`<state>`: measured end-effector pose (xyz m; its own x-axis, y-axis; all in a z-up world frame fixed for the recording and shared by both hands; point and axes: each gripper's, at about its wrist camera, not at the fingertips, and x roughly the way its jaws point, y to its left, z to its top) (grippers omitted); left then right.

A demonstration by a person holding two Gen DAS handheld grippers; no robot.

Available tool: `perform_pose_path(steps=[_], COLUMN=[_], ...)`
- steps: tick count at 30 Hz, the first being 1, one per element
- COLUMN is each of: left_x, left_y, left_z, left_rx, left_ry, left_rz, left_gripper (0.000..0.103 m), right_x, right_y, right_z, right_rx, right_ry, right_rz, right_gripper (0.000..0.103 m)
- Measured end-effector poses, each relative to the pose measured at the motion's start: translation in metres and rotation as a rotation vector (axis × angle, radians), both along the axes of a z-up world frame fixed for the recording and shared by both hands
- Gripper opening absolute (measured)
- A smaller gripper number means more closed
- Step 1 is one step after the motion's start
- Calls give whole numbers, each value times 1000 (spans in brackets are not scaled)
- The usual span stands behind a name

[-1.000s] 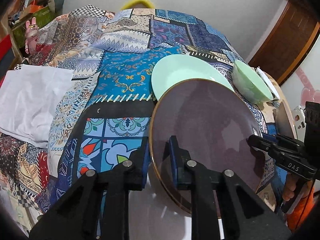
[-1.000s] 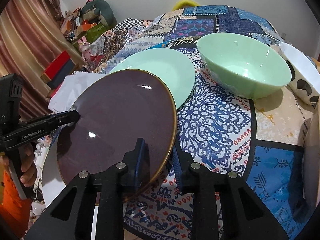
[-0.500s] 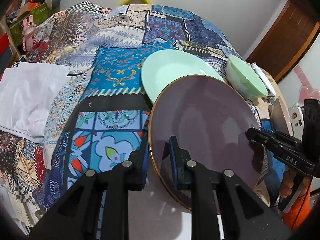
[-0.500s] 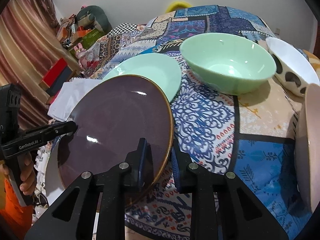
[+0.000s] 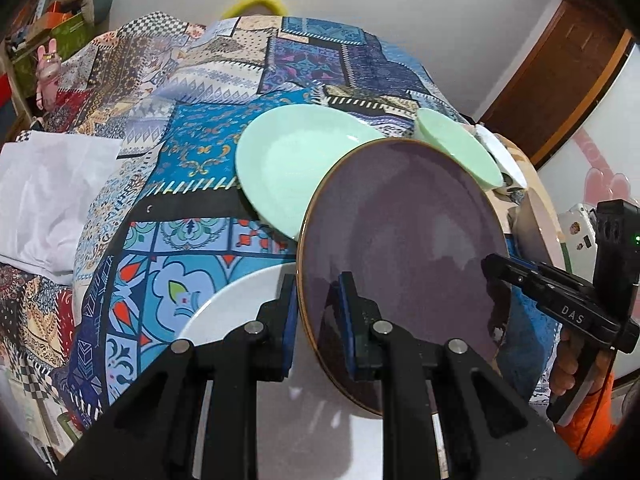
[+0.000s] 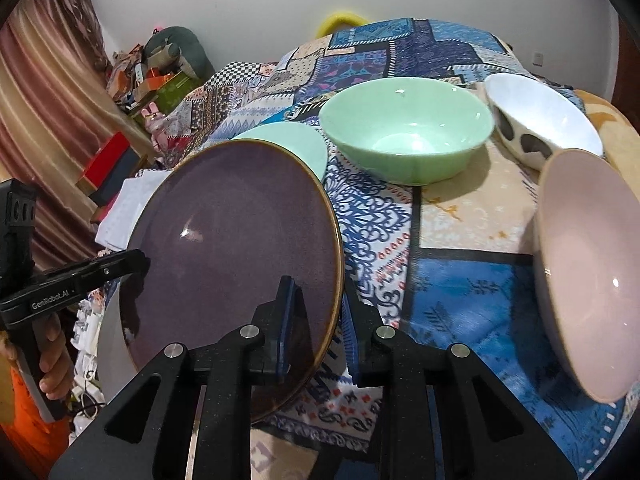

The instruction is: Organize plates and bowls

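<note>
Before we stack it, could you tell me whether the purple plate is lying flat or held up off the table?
Held up: the purple plate is lifted and tilted, its rim pinched by both the left gripper and right gripper.

Each camera sits on its own gripper, low behind the two fingers, and looks forward along them over the bed [image 5: 192, 168]. The left view is very near the purple plate [image 5: 404, 248] and faces the far wall and a door on the right. The right view looks from the other side of this plate [image 6: 236, 248], toward the curtain and the wall. Both views share the purple plate, the green plate [image 5: 292, 164] [image 6: 296, 140], the green bowl [image 5: 456, 148] [image 6: 408, 132], and each shows the other gripper.
</note>
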<state>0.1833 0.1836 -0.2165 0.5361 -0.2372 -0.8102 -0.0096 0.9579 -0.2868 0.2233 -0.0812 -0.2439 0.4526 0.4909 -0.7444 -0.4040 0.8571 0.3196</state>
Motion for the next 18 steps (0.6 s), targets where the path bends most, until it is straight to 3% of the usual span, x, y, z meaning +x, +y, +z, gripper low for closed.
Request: perform_pose_path(steps=[18], left_x=[-22], left_y=[-54], left_z=[24], left_rx=[14], left_ry=[-16], left_rz=[-43], left_gripper=[19], right_x=[-23], right_y=[-43], right_z=[18], right_rx=[7], right_ry=[-40], right_rz=[-49], right_gripper=[20])
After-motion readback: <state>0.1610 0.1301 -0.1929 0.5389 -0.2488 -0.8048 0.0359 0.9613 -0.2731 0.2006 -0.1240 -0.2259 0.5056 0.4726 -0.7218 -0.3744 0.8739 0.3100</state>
